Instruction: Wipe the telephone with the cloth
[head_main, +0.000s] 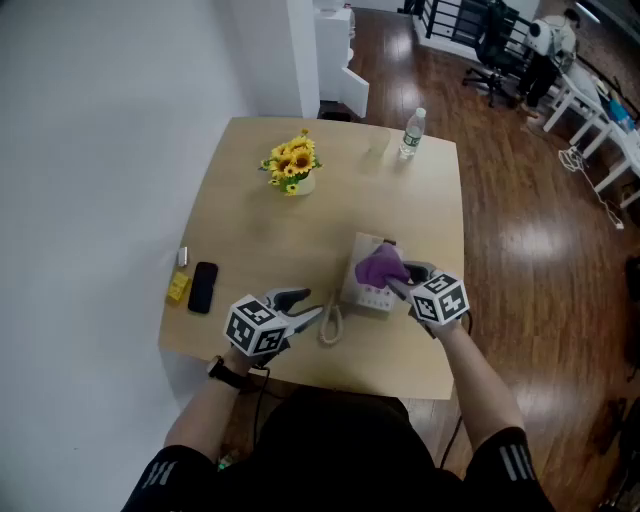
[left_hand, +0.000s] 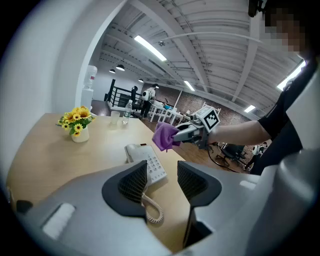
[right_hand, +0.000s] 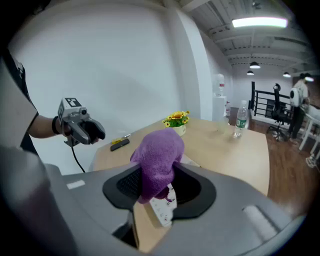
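Telephone (head_main: 368, 292) lying on surface (head_main: 300, 220) near front edge, cord (head_main: 330, 326) coiled beside. Right tool (head_main: 398, 280) clamped on purple cloth (head_main: 380, 266), poised over it; left tool (head_main: 312, 306) open, empty, near cord. Looks barely begun, most wiping probably left.

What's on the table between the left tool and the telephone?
Only a curly cord lies on the table between the open left tool and the telephone. The head view shows it best.
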